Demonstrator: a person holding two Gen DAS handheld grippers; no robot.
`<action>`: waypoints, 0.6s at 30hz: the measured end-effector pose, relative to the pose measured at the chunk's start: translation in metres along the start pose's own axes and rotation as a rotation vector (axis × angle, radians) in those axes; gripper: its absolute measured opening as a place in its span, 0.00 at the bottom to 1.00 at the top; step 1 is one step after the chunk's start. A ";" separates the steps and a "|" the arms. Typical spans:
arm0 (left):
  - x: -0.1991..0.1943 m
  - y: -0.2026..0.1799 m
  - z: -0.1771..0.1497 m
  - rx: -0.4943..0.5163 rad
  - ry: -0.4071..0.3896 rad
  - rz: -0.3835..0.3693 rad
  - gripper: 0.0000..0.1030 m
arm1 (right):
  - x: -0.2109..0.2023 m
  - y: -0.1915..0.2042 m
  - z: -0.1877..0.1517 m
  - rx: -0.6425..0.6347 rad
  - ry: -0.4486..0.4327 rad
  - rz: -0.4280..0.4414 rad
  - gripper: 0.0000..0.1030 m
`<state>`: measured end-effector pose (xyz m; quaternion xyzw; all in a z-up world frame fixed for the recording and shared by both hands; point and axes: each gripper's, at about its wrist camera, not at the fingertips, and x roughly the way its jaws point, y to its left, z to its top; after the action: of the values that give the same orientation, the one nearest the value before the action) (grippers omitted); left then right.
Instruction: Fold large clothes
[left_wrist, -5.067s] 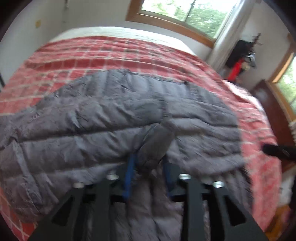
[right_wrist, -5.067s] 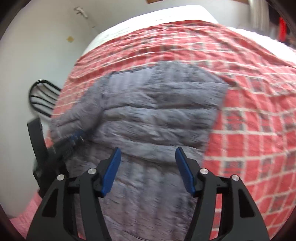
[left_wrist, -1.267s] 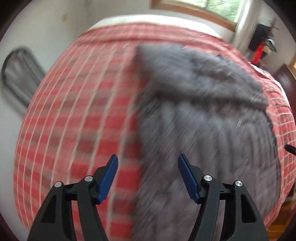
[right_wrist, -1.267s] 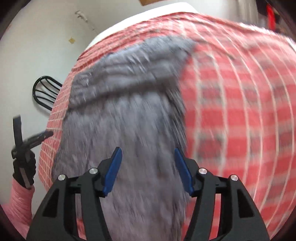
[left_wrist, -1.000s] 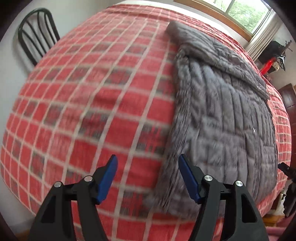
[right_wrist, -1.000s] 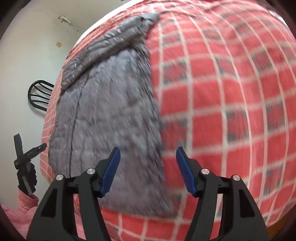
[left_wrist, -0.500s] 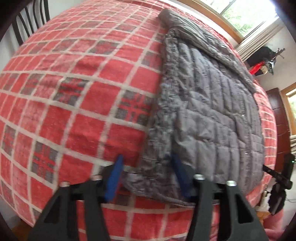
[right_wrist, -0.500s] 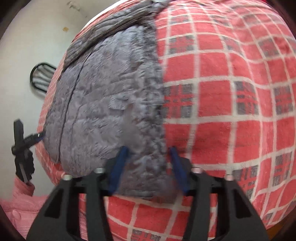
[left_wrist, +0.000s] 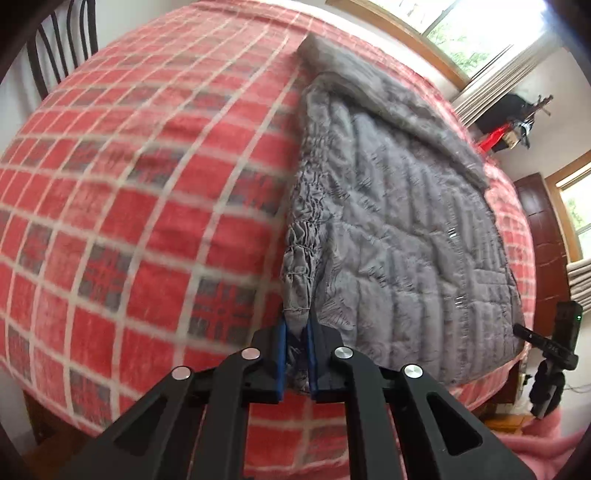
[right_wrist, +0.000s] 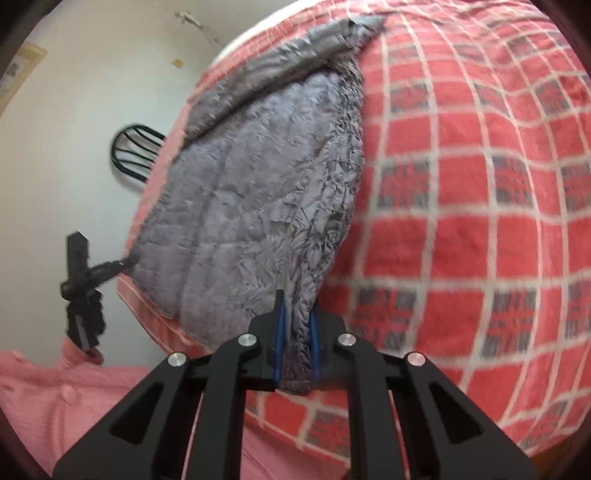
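Observation:
A grey quilted puffer jacket (left_wrist: 399, 229) lies folded lengthwise on a red plaid bedspread (left_wrist: 147, 192). My left gripper (left_wrist: 295, 332) is shut on the jacket's near left corner, at its gathered hem. In the right wrist view the jacket (right_wrist: 251, 199) lies to the left, and my right gripper (right_wrist: 297, 317) is shut on its near right corner. Both corners sit at the bed's near edge. The right gripper shows in the left wrist view (left_wrist: 550, 347); the left gripper shows in the right wrist view (right_wrist: 96, 273).
A black chair (left_wrist: 55, 40) stands by the wall left of the bed, also in the right wrist view (right_wrist: 136, 151). Windows (left_wrist: 461, 33) and a dark wooden dresser (left_wrist: 543, 236) lie beyond the bed. My pink sleeve (right_wrist: 55, 398) is at the lower left.
Both grippers were open and moved down to the jacket's near corners. Both have now closed on the fabric at the hem.

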<state>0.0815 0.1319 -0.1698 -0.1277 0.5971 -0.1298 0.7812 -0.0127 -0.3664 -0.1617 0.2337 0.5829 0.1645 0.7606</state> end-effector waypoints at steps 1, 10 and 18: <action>0.009 0.004 -0.003 -0.016 0.018 0.007 0.09 | 0.007 -0.005 -0.002 0.014 0.017 -0.008 0.10; 0.005 0.003 0.006 -0.070 0.000 -0.049 0.07 | 0.000 -0.023 0.003 0.081 -0.005 0.078 0.09; -0.046 -0.011 0.032 -0.122 -0.114 -0.246 0.06 | -0.053 0.008 0.026 0.012 -0.128 0.214 0.08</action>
<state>0.1005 0.1393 -0.1159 -0.2545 0.5383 -0.1805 0.7829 -0.0015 -0.3917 -0.1084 0.3091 0.5059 0.2258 0.7730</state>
